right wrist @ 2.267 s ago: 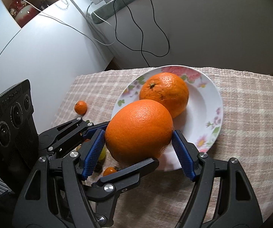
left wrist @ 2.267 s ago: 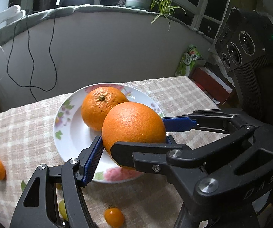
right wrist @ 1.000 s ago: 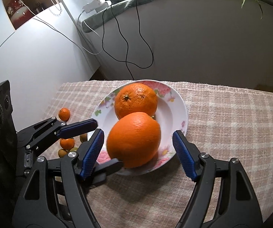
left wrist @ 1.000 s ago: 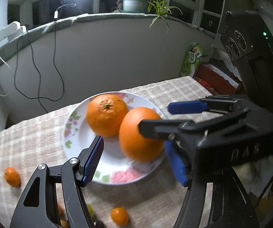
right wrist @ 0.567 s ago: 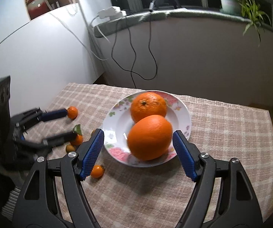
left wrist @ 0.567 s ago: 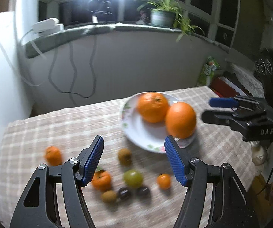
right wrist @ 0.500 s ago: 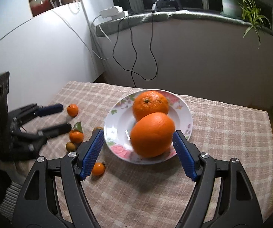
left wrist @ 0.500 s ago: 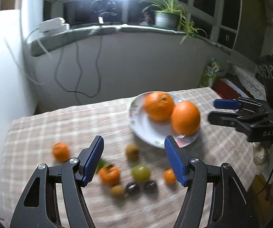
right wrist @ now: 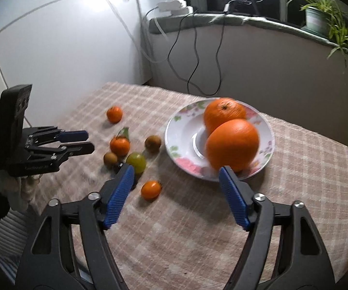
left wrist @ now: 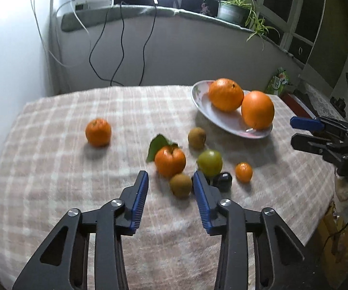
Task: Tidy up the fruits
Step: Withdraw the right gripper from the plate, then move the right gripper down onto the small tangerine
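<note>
We are holding the left gripper (left wrist: pixel 170 181) open, empty, near the plate (left wrist: pixel 212 114). Our right gripper (right wrist: pixel 175 177) is gaping empty beside the plate, where two oranges (left wrist: pixel 257 113) are sitting.

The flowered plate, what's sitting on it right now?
Two large oranges sit on the flowered plate, touching, one behind the other. They cover part of the plate's floor, so anything small beneath or between them cannot be seen.

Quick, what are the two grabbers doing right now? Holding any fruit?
Left gripper: open, holding nothing, jaws over the small fruits on the cloth.
Right gripper: open, holding nothing, jaws wide apart near the plate.
</note>
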